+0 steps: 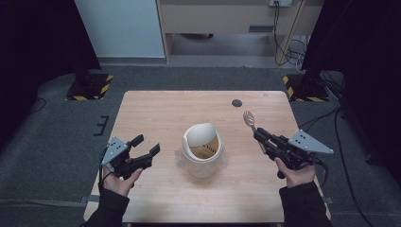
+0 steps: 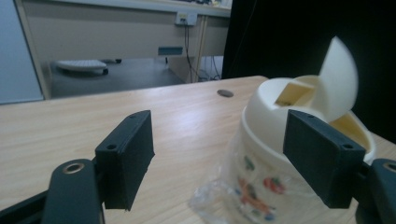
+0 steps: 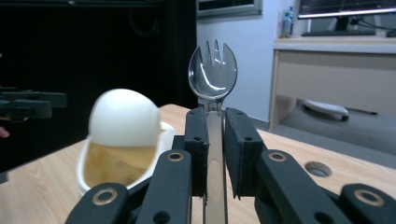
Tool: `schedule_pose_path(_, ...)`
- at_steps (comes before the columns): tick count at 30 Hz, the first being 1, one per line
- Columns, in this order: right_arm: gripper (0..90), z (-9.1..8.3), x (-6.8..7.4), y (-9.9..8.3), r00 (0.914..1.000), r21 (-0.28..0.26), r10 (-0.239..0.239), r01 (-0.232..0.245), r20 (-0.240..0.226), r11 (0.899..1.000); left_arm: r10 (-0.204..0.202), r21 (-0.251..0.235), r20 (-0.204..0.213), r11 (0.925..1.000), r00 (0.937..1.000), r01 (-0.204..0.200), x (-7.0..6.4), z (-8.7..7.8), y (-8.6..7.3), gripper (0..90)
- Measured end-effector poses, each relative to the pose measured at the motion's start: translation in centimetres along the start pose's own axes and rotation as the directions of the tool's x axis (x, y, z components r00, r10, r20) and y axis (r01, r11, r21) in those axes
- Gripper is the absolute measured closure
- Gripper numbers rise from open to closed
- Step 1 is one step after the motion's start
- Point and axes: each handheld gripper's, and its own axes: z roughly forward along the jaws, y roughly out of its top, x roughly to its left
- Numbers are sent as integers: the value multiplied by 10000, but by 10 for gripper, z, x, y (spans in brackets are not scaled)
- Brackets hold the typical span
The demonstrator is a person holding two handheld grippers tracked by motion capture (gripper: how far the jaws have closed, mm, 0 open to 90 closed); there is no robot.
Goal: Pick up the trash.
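Item: small bin, cream, swing lid tipped open, centre of the bench; clear bag wrapped around its base. Item: clear plastic spork, clamped upright by its handle in the right gripper, right of centre. Left gripper, lower left, jaws spread, empty. Handling note: steady the bin first, then bring the spork bowl-first over the opening, keeping clear of the lid.

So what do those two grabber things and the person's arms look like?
Both grippers, left and right, are black, each with two flat blocky jaws that have small screw holes and round rivets. Each carries a grey triangle plate on top. The person wears dark long sleeves.
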Motion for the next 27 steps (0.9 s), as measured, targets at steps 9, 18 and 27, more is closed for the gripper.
schedule_pose_path(9, 800, 1, 21, 2, 9980, -178, -187, 177, -604, 9997, 103, -863, 726, 9963, 9973, -40, -30, -4, 21, 302)
schedule_pose_path(18, 799, 8, 37, -3, 9934, -16, -418, 419, -1073, 9991, 423, -1197, 1455, 9925, 9885, -248, -60, 6, 32, 354)
schedule_pose_path(27, 800, 12, 46, -9, 9889, 118, -598, 620, -1357, 9980, 318, -1158, 2045, 9932, 9784, -81, -82, 28, 35, 382)
